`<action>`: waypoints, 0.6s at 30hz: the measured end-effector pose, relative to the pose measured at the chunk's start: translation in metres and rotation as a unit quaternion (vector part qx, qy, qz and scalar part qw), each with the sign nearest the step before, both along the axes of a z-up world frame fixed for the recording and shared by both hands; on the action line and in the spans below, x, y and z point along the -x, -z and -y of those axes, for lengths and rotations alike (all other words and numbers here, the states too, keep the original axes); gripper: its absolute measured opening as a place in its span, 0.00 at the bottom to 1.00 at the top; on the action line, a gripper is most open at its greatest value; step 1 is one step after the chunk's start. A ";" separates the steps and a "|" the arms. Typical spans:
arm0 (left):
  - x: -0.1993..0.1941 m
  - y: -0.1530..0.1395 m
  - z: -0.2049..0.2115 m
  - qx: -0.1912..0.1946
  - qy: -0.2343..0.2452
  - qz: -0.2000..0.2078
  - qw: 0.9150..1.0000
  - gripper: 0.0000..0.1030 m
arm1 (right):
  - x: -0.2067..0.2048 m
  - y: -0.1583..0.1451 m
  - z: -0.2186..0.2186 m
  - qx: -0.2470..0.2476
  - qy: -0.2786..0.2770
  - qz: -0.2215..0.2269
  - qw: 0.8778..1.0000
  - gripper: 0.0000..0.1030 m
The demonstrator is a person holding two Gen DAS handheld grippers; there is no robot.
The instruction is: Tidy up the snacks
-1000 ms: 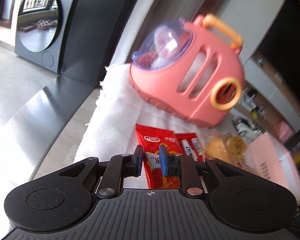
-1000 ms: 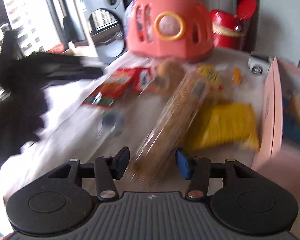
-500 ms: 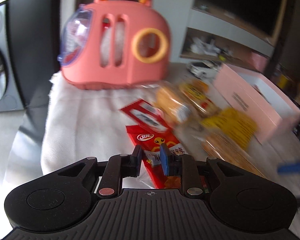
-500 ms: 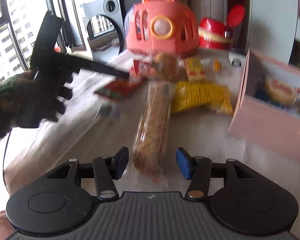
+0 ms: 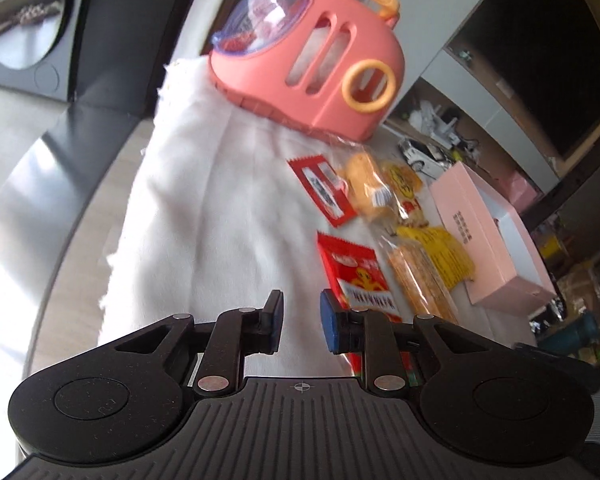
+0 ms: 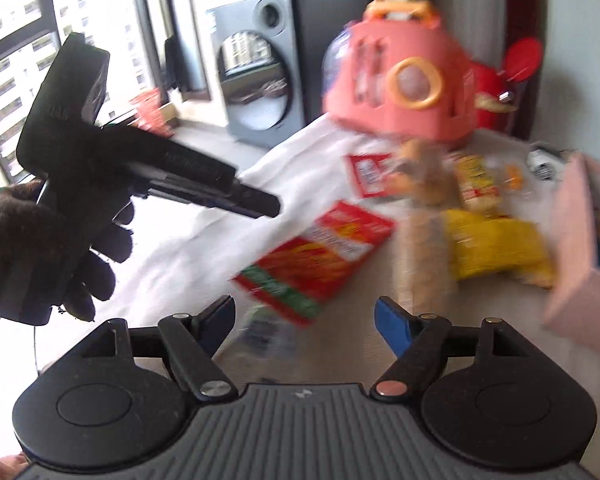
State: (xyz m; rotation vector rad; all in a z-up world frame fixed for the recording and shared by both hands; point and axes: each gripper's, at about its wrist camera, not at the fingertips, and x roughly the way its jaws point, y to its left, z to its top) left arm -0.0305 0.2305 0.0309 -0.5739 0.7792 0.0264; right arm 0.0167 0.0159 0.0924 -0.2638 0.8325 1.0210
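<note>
Several snack packets lie on a white cloth [image 5: 204,216]. A red packet [image 5: 356,276] lies just right of my left gripper [image 5: 300,318], which is open and empty; the packet also shows in the right wrist view [image 6: 320,252]. A second red packet [image 5: 324,190], a bun in clear wrap [image 5: 366,186], a long biscuit pack [image 5: 420,280] and a yellow bag [image 5: 444,256] lie beyond. My right gripper [image 6: 304,322] is open wide and empty above the near table. The left gripper shows in the right wrist view [image 6: 260,204], held by a gloved hand.
A pink carrier with a clear dome [image 5: 320,52] stands at the cloth's far end. An open pink box [image 5: 496,240] sits at the right. A red container [image 6: 500,80] stands behind the carrier. The cloth's left edge drops to the floor.
My left gripper has opened and let go of the red packet, which now lies on the cloth to its right. My right gripper has opened wider and swung left.
</note>
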 end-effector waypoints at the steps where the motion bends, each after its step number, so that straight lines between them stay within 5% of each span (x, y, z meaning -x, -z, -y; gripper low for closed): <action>1: 0.001 0.001 0.001 0.012 0.006 0.002 1.000 0.23 | 0.001 0.004 -0.005 0.006 -0.004 -0.006 1.000 0.75; 8: -0.021 0.005 0.022 0.009 0.021 0.028 0.999 0.23 | 0.002 0.020 -0.021 0.044 0.007 -0.019 0.999 0.81; 12: -0.021 0.002 0.027 0.004 0.026 0.039 0.999 0.23 | 0.009 0.026 -0.014 0.033 -0.008 -0.031 0.999 1.00; 18: 0.006 0.000 0.003 0.008 -0.015 0.042 0.999 0.23 | 0.012 0.021 -0.015 0.045 -0.021 -0.021 0.999 0.95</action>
